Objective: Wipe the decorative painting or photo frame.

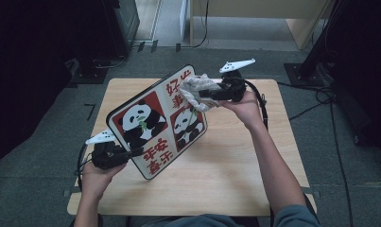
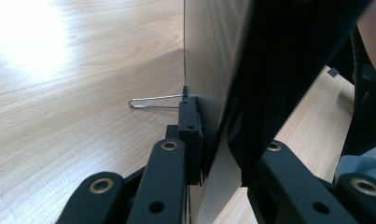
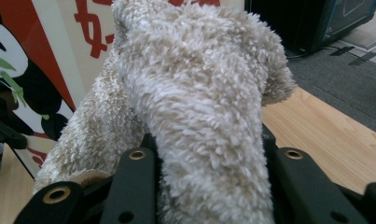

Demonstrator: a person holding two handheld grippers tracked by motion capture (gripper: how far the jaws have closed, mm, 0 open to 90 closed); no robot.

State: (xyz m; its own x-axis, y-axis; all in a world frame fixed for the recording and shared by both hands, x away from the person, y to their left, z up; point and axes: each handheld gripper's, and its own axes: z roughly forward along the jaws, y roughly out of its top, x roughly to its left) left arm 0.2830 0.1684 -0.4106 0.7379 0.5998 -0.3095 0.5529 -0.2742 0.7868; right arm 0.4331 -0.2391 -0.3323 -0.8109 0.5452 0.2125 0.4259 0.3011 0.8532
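Wooden desk (image 1: 226, 179) carries a stiff, light panda board (image 1: 155, 120), tilted above it, pinched at its lower edge by the left gripper (image 1: 131, 153) fingers. Soft fluffy cloth (image 1: 195, 92), clamped in the right gripper (image 1: 204, 94), presses against the board's top corner.

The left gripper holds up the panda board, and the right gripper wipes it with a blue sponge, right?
Not quite. The right gripper holds a fluffy beige cloth, not a blue sponge, as the right gripper view shows. The left gripper does hold up the panda board.
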